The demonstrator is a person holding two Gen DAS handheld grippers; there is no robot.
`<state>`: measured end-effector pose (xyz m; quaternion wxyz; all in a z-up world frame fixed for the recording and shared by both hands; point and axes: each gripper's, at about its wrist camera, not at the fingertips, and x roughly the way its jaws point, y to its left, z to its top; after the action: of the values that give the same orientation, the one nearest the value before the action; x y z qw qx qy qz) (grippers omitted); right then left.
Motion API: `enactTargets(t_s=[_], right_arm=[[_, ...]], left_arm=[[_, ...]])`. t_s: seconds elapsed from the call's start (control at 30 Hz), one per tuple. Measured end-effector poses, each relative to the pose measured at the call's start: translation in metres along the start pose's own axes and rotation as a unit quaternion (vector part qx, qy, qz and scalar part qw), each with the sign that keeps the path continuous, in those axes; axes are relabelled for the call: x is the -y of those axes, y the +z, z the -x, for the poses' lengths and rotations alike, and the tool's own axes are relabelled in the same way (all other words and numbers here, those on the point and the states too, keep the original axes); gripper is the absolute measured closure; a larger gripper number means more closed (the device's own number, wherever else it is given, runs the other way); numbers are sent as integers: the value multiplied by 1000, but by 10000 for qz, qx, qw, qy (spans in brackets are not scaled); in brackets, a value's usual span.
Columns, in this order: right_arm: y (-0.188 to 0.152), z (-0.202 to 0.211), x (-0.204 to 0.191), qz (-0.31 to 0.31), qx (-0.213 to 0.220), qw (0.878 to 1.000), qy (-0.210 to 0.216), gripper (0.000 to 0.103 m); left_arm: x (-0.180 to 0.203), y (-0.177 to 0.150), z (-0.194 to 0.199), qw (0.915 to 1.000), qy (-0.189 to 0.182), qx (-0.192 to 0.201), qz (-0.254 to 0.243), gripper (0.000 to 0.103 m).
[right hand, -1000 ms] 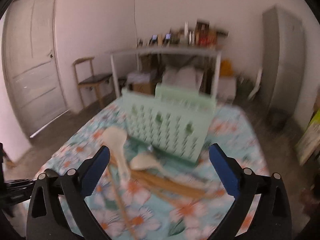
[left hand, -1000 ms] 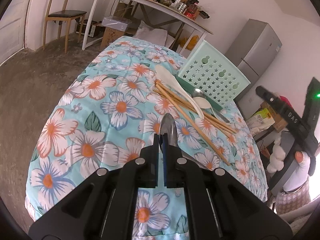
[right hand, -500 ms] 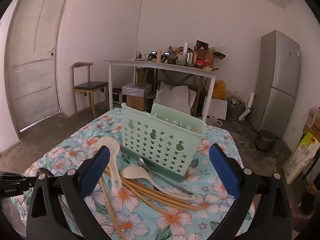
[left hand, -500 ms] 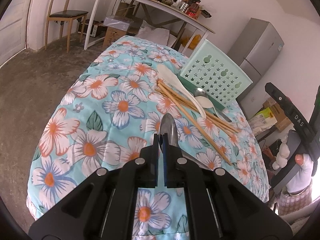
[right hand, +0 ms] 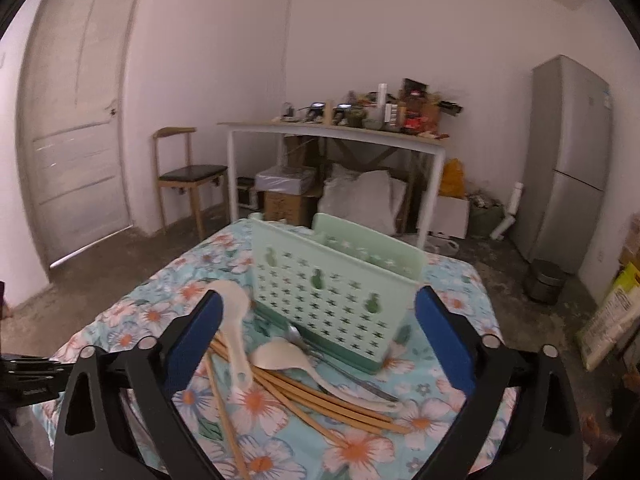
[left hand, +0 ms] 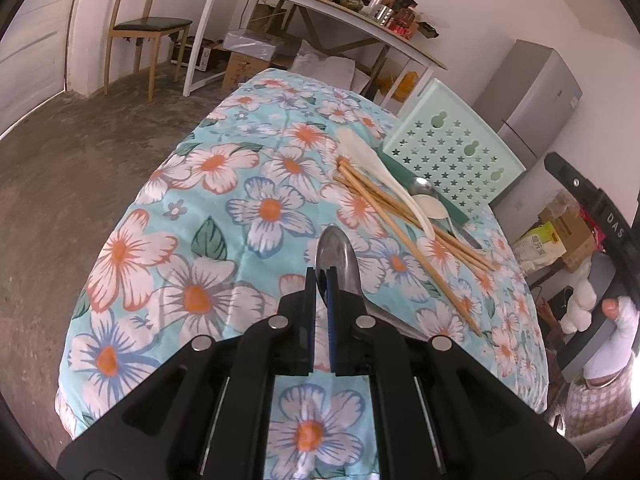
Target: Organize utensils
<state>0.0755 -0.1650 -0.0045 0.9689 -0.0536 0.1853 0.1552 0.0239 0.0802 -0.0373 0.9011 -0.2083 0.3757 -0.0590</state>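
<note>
The table [left hand: 192,200] has a flowery cloth, and the green holder [right hand: 332,292] stands on it toward the far side. From the right gripper [right hand: 316,336] the holder is straight ahead at twelve o'clock, so this gripper is the nearer one. Its jaws stand wide apart with nothing between them, and they have just been closing a little. From the left gripper [left hand: 321,280] the holder [left hand: 452,156] lies off at about two o'clock, well apart. In front of the holder is a loose pile: long chopsticks [left hand: 400,220], a big white spoon [left hand: 376,168], a small white spoon [left hand: 428,206] and a metal spoon [left hand: 424,188]. The chopsticks run from about eleven o'clock to four o'clock in the left view, so they lie slantwise across the way to the holder. The left gripper is clenched on a steel spoon [left hand: 334,250], whose bowl sticks out at twelve o'clock. Its handle seems to run back under the gripper, but that part is mostly hidden. To drop it in, I think the left gripper must swing right, over the pile.
</note>
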Motion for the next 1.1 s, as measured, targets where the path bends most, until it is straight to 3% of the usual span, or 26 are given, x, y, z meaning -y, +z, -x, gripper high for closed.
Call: enactTargets(t_s=[0.17,0.4,0.7,0.9,1.1], right_arm=[[9,-36,-33,287,-369,9965,697,25],[6,-129,-88,658,-1513,9765,1385,32],[-7,-224,-118,805,-2581,9572,1033,34],[-18,-237,-118,723,-2865,9504,970,42],[-8,-236,-102,100,-2938,9490,1136,80]], left_arm=[[-8,-3,-10,10000,6,-27,42,98],[-19,-1,-23,9999,-135,-6,80,97],[-26,2,-37,9993,-371,-70,19,96],[-30,3,-41,9986,-516,-78,50,96],[-33,5,-44,9982,-585,-106,55,96]])
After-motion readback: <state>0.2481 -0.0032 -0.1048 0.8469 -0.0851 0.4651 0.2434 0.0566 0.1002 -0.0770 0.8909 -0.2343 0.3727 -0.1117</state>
